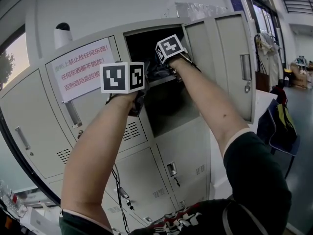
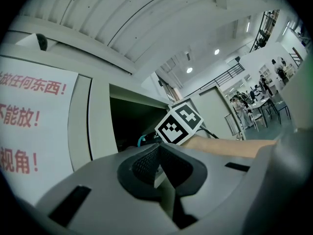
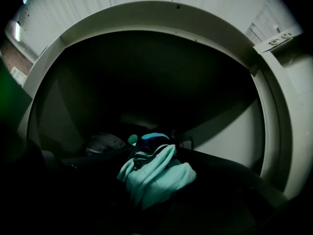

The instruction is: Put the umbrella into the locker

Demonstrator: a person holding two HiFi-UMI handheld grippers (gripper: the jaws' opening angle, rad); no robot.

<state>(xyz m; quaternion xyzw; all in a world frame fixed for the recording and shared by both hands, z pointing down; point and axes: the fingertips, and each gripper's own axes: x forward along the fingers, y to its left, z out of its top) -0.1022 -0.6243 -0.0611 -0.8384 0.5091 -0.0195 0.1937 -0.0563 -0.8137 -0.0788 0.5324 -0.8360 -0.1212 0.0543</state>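
Dark locker (image 3: 161,16) interior, fisheye-warped edges

Two tools: left tool (image 2: 159,166), right tool (image 1: 166,67); one umbrella (image 3: 156,175); one open locker compartment (image 1: 142,43); one red-lettered notice (image 1: 82,68).

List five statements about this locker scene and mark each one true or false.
1. One upper locker compartment stands open. True.
2. The right claw hangs outside the locker, in front of the paper notice. False: it reaches into the open compartment.
3. The umbrella between the right claw's jaws is teal. True.
4. The left claw has its jaws wide apart. False: they are closed together, with nothing between them.
5. The paper notice carries red print and sits on a shut door left of the open compartment. True.
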